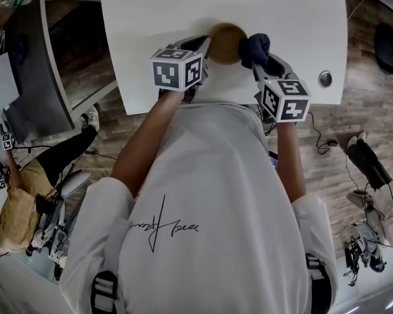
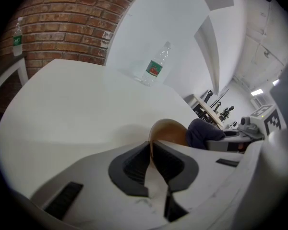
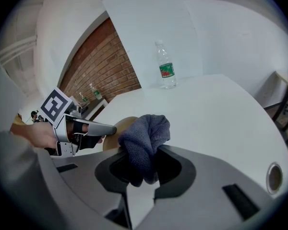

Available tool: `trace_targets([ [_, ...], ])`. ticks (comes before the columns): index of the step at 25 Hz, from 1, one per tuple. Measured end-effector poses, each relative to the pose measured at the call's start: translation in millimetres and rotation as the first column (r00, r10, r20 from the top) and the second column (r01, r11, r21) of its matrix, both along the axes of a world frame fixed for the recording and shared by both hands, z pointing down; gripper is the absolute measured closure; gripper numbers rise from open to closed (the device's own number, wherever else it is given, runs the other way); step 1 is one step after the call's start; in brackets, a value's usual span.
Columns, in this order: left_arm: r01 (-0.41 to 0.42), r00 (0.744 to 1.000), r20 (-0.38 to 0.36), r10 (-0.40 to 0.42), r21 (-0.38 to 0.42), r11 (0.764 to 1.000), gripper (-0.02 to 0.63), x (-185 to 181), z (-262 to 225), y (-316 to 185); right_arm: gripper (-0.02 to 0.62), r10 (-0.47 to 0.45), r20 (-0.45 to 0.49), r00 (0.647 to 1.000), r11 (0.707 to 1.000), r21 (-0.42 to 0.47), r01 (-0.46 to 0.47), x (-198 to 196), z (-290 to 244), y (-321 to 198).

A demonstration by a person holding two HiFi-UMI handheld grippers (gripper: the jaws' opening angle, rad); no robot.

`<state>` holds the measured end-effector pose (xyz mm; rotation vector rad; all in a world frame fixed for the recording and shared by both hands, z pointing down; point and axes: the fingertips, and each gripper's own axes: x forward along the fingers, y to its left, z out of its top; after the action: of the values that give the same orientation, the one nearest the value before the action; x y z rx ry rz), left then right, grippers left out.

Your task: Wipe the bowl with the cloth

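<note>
Only gripper views show a bottle (image 2: 155, 66) beyond bowl (image 2: 170, 131) and cloth (image 3: 145, 139).

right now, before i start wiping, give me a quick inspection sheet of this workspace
surface: white table, bare apart from the items below; a round grommet near its right edge
job's things: brown bowl held by its rim; dark cloth bunched at the bowl's right side
clutter: one upright plastic bottle with a green label, on the far side
grippers: left gripper jaws shut on the bowl's rim; right gripper jaws shut on the cloth
cables: a dark cable on the floor to the right; nothing seen on the table
surroundings: brick wall, wood floor, a seated person to the left
</note>
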<state>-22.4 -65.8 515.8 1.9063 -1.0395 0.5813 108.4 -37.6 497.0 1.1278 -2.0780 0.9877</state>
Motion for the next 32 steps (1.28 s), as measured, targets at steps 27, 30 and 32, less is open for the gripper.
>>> trace_targets([
  [27, -0.034, 0.999, -0.02, 0.034, -0.008, 0.999, 0.597, 2, 0, -4, 0.522, -0.08, -0.055, 0.995, 0.997, 0.004, 0.081, -4, 4, -26],
  [30, -0.033, 0.999, -0.022, 0.033, -0.008, 0.999, 0.597, 2, 0, -4, 0.522, -0.089, -0.06, 0.994, 0.996, 0.006, 0.09, -5, 4, -29],
  [32, -0.031, 0.999, -0.023, 0.031, -0.01, 0.999, 0.597, 2, 0, -4, 0.522, -0.094, -0.063, 0.994, 0.995, 0.007, 0.095, -6, 5, -30],
])
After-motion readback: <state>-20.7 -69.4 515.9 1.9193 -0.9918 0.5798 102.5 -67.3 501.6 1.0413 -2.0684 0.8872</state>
